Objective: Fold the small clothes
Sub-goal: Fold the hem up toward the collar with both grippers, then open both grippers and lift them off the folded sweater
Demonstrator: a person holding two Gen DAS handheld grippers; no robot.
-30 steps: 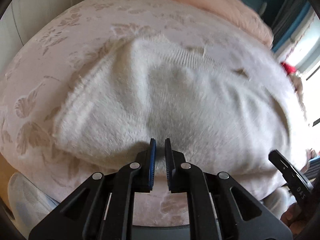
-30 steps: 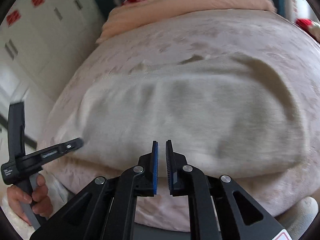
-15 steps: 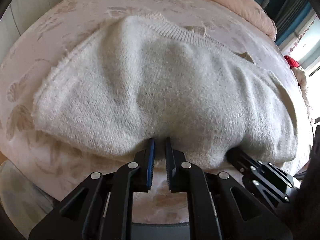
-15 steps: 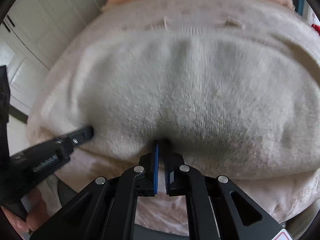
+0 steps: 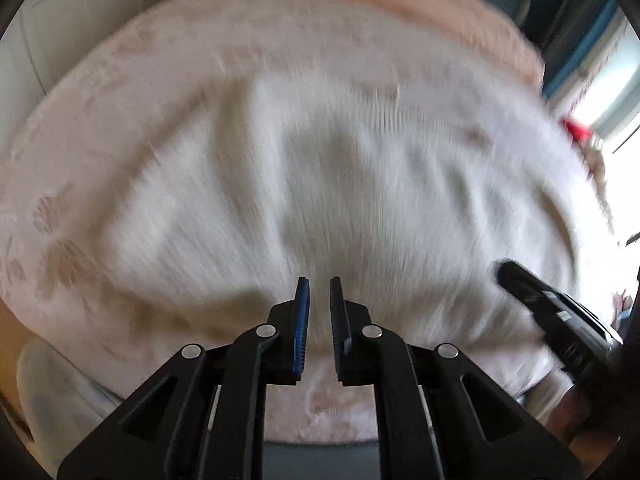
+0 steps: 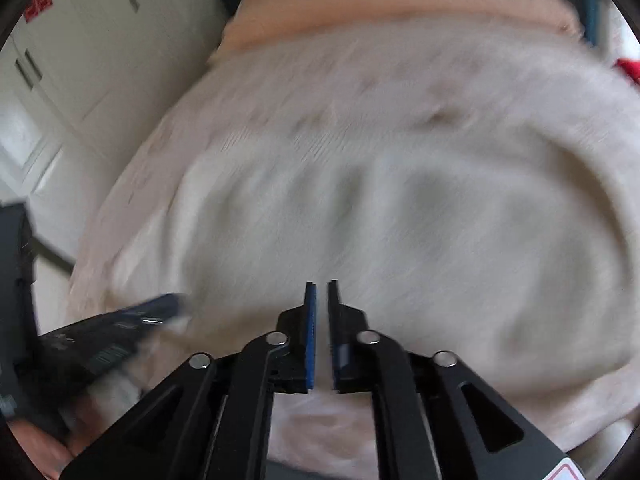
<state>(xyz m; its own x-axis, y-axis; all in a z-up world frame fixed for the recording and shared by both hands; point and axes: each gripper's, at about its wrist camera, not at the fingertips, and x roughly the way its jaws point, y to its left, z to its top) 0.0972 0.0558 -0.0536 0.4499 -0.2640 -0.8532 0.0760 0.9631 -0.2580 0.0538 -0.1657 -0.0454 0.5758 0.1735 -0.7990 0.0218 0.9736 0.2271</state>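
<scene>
Sweater lies flat on bed as both grippers stand free of its near hem

Sweater (image 5: 340,184), cream and fuzzy, lies spread across a pale floral bedspread (image 5: 132,60), hem toward the cameras, ribbed neckline at the far side. The left gripper (image 5: 319,284) and right gripper (image 6: 321,286) hang above the near hem, their fingers having just parted slightly, a narrow gap between the blue pads and no cloth caught in either. The knit looks light, soft and limp, likely to sag and stretch when lifted; the firmer hem corners or shoulder seams seem the best holds. A peach blanket (image 5: 400,4) is bunched along the far edge of the bed, white cupboards (image 6: 100,40) stand at left, and something red (image 5: 576,130) lies at right. Nothing sits on the sweater itself.
</scene>
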